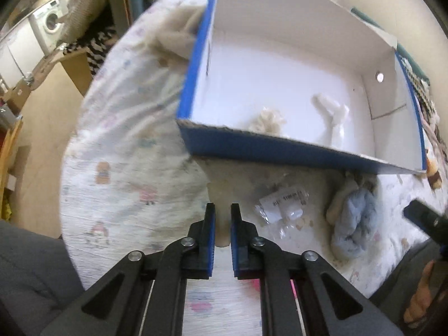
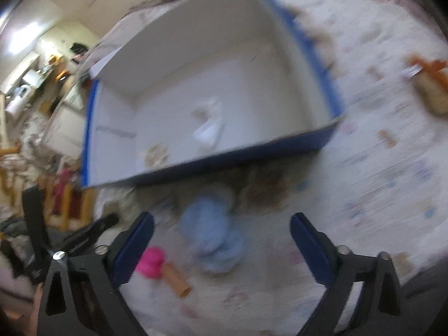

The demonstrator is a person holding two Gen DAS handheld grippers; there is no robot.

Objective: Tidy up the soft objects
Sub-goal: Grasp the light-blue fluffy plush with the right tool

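I took the blue-sided cardboard box as my landmark: it sat on the printed quilt, smooth white inside, with two small pale soft pieces already lying near its front wall. Just in front of that wall, outside the box, lay the light blue fuzzy bundle, a rumpled, rounded lump with no clear long axis that I could make out through the blur. It sat almost dead ahead of my right gripper, whose jaws stood wide apart and held nothing, so I judged that hand the nearer one and the bundle its likely next pick. My left gripper pointed at the box's front wall further left, its jaws narrowed to a slim gap around a cream, plush-looking strip; whether they truly pinched it I could not tell. A crinkled clear packet lay between strip and bundle.
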